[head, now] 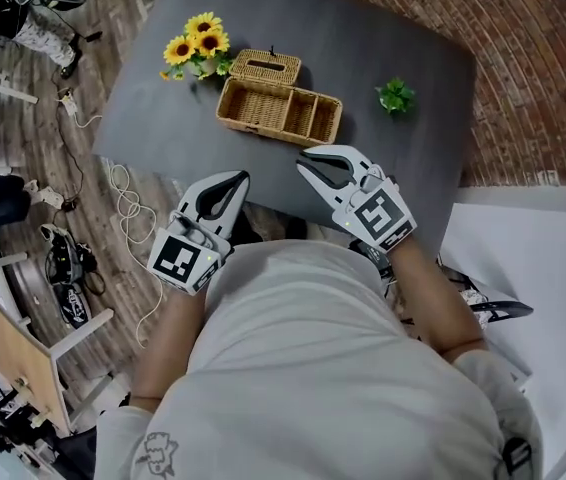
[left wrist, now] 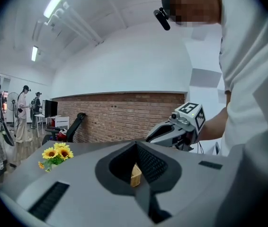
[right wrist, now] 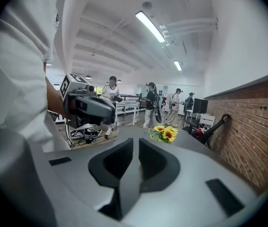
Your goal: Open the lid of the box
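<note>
A wicker box (head: pixel 279 111) stands on the grey table (head: pixel 383 38), its inner compartments showing. Its wicker lid (head: pixel 265 66) lies just behind it, at the far side. Both grippers hover near the table's front edge, well short of the box. My left gripper (head: pixel 240 177) has its tips together and holds nothing. A bit of wicker (left wrist: pixel 135 175) shows through the loop of its jaws. My right gripper (head: pixel 302 158) is empty, with only a narrow slit between its pads (right wrist: pixel 150 162). It also appears in the left gripper view as the right gripper (left wrist: pixel 158 132).
A sunflower bunch (head: pixel 199 46) stands left of the lid and a small green plant (head: pixel 395 96) to the right. Cables (head: pixel 128 208) and gear lie on the wooden floor at left. A brick wall (head: pixel 523 58) runs at right, and people (right wrist: pixel 150 109) stand in the background.
</note>
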Demonstrator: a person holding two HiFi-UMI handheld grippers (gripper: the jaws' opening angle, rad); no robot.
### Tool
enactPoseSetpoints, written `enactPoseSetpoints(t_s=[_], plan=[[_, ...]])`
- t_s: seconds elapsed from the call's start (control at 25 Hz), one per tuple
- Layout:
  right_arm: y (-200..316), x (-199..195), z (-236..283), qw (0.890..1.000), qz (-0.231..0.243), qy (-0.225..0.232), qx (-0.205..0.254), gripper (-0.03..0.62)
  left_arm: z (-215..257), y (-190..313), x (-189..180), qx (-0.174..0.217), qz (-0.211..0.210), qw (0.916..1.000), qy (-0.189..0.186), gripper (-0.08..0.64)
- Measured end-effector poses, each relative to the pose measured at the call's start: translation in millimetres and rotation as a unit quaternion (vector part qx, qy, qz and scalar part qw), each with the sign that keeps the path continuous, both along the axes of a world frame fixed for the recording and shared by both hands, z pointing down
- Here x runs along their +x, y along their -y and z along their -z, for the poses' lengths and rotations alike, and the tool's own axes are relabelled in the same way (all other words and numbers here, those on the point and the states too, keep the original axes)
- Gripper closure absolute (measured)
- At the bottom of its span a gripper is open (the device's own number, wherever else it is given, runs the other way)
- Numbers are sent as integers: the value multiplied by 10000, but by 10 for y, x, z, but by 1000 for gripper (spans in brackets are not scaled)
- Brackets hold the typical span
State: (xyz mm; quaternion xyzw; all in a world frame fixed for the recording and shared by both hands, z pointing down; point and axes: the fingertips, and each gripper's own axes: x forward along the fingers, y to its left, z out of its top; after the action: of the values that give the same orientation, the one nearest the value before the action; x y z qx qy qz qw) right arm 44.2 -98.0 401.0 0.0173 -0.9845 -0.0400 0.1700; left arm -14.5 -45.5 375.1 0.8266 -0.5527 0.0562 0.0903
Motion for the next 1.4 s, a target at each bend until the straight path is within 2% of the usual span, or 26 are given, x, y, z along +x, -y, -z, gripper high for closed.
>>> enactPoseSetpoints(t_s=[0.28, 0.68, 0.88, 1.0, 1.2, 1.4], plan=[[-323, -147, 99, 10000, 75, 30, 38, 584, 106, -186, -143, 69, -106, 9999, 2, 549], [-694, -543, 253, 9990, -379, 215, 53, 586, 218, -621, -561, 103, -559, 9984, 55, 549], [-984, -776, 298, 9985, -508, -1, 219, 587, 271, -881, -882, 171, -698, 9974, 71, 549], [-1189, -908, 309, 9978, -639, 84, 147, 586, 282, -1062, -1031, 176, -793, 9967, 19, 549], [-1490, -1079, 291, 9962, -866, 13, 119, 588, 318, -1326, -1151, 245, -1064, 9940, -24, 549], [-1681, -1077, 392, 9949, -994, 81, 140, 588, 372, -1475, -1221, 286, -1122, 9932, -71, 549]])
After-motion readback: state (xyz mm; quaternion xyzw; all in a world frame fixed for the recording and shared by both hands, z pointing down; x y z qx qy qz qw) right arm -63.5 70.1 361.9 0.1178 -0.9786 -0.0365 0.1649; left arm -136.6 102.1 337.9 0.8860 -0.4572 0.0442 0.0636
